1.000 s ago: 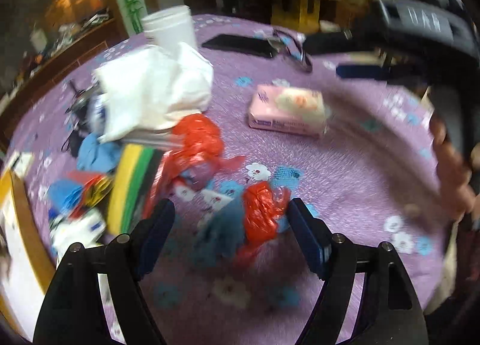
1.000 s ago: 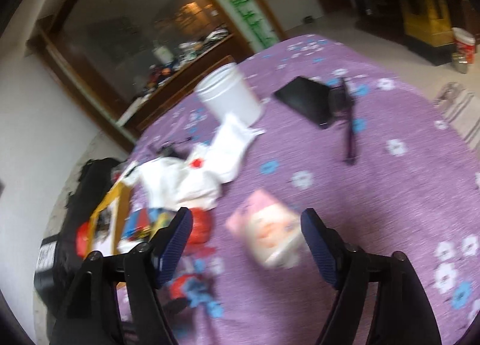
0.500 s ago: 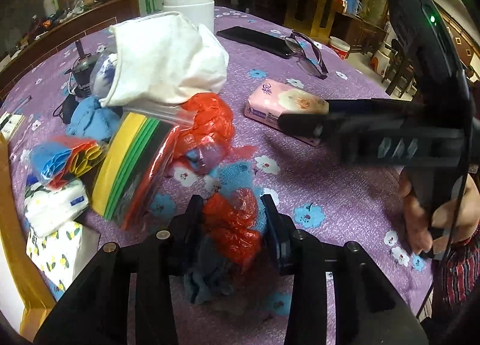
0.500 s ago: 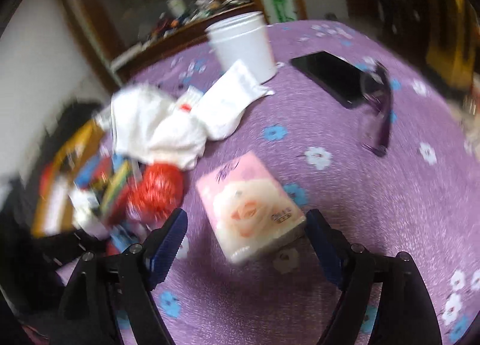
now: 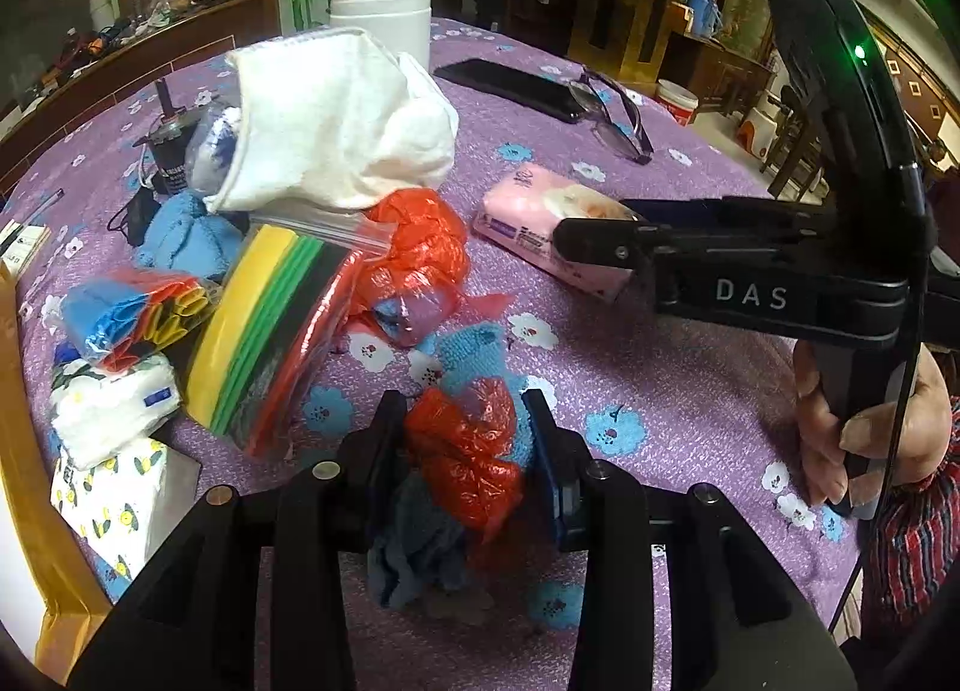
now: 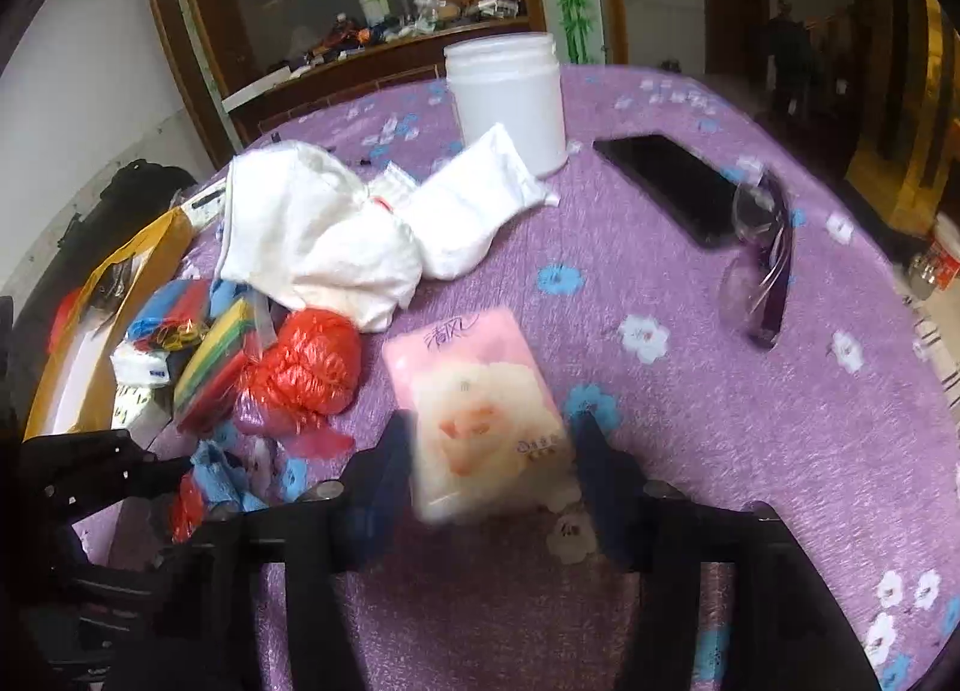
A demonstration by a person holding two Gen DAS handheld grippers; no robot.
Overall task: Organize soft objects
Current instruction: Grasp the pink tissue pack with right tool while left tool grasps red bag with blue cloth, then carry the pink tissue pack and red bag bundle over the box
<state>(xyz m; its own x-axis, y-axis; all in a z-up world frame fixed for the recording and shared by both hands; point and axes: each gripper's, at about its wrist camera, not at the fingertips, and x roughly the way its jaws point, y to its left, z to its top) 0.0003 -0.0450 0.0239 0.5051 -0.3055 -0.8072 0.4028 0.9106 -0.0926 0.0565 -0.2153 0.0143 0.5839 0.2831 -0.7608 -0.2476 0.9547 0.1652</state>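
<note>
My left gripper (image 5: 462,421) is shut on a crumpled red plastic bag wrapped with blue cloth (image 5: 468,451), low on the purple flowered tablecloth (image 5: 660,391). A pink tissue pack (image 6: 480,391) lies flat between the fingers of my right gripper (image 6: 492,439). Its jaws are closing, and the pads meet the pack's two long sides. In the left wrist view the right gripper (image 5: 600,247) reaches in from the right over the same pink tissue pack (image 5: 540,217), held by a person's hand (image 5: 870,427).
A pile sits to the left: white cloth (image 5: 336,120), another red bag (image 5: 414,259), bagged coloured sponges (image 5: 264,331), white tissue packs (image 5: 114,409). A cardboard box (image 5: 24,451) stands at the left edge. Behind are a white jar (image 6: 507,96), phone (image 6: 672,187) and glasses (image 6: 762,271).
My left gripper went from open to shut on the red bag bundle. My right gripper dropped over the pink tissue pack and its jaws narrowed onto it.
</note>
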